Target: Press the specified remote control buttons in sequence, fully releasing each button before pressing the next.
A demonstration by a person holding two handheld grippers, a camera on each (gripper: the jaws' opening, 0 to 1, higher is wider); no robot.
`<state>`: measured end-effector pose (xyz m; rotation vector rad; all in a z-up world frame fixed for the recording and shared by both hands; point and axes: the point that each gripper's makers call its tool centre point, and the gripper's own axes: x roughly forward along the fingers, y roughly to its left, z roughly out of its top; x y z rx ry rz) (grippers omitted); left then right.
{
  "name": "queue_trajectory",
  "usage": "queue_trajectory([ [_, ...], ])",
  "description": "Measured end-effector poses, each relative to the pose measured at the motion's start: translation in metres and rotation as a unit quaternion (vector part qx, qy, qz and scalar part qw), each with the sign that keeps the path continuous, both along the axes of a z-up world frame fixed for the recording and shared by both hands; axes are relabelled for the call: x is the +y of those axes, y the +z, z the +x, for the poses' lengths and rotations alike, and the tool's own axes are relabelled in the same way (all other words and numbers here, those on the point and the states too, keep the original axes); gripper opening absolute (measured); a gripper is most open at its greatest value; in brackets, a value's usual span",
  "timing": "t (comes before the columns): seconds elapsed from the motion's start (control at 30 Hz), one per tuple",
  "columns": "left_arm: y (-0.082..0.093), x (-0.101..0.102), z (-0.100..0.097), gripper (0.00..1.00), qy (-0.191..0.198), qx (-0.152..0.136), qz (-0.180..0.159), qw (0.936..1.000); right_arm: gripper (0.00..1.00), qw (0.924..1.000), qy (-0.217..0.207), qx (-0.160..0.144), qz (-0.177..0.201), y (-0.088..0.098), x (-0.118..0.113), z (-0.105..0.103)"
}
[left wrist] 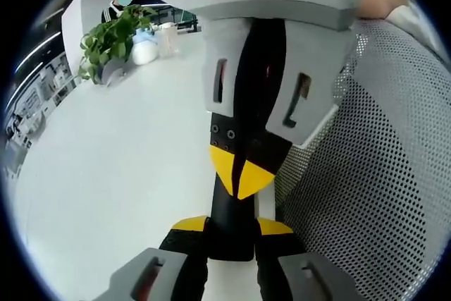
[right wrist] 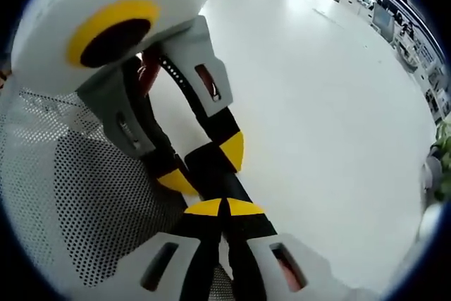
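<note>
You held the slim black remote control [left wrist: 232, 227] clamped in your left gripper [left wrist: 232, 234] while your right gripper [right wrist: 224, 208], jaws together, met it above the white tabletop [left wrist: 120, 167].

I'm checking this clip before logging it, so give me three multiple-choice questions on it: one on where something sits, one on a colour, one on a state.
1. Where does the plant stand in the left gripper view?
A. On the chair
B. At the table's far edge
C. Between the jaws

2. What colour are the gripper tips?
A. Yellow
B. Red
C. Blue

3. How is the right gripper set?
A. Wide open
B. Clamped on a cup
C. Shut, tips together

Answers:
1 B: the plant sits far off on the white table, away from the mesh chair.
2 A: both grippers end in yellow tips.
3 C: the right gripper has its tips together, pointing at the black remote that the left gripper holds.
</note>
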<state>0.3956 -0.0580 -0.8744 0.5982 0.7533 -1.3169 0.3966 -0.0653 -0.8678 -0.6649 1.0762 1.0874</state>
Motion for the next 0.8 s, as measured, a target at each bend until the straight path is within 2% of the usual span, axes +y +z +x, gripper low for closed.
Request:
queue_trajectory([
  [0.07, -0.0001, -0.0001, 0.0002, 0.25, 0.003, 0.002, 0.0, 1.0, 0.0, 0.9998, 0.02, -0.004, -0.007, -0.0005, 0.0004, -0.0003],
  [0.17, 0.0, -0.0005, 0.0004, 0.25, 0.008, 0.005, 0.002, 1.0, 0.0, 0.9996, 0.026, -0.004, -0.008, -0.0004, -0.0001, 0.0001],
  [0.33, 0.0, -0.0009, 0.0009, 0.25, 0.017, 0.009, 0.001, 0.9998, 0.0, 0.9998, 0.016, 0.0, -0.008, -0.0009, -0.0003, 0.0009],
  [0.4, -0.0001, -0.001, 0.0007, 0.25, 0.015, 0.005, 0.0, 0.9999, 0.0, 0.9998, -0.009, 0.011, -0.01, -0.0011, -0.0006, 0.0014],
  [0.63, -0.0001, -0.0008, 0.0004, 0.24, 0.008, -0.002, -0.003, 1.0, 0.0, 0.9998, 0.01, -0.012, -0.012, -0.0004, -0.0005, -0.0014],
  [0.8, 0.0002, 0.0021, 0.0013, 0.24, 0.014, 0.001, -0.008, 0.9999, 0.0, 0.9999, -0.002, -0.015, 0.001, 0.0001, 0.0016, 0.0016],
])
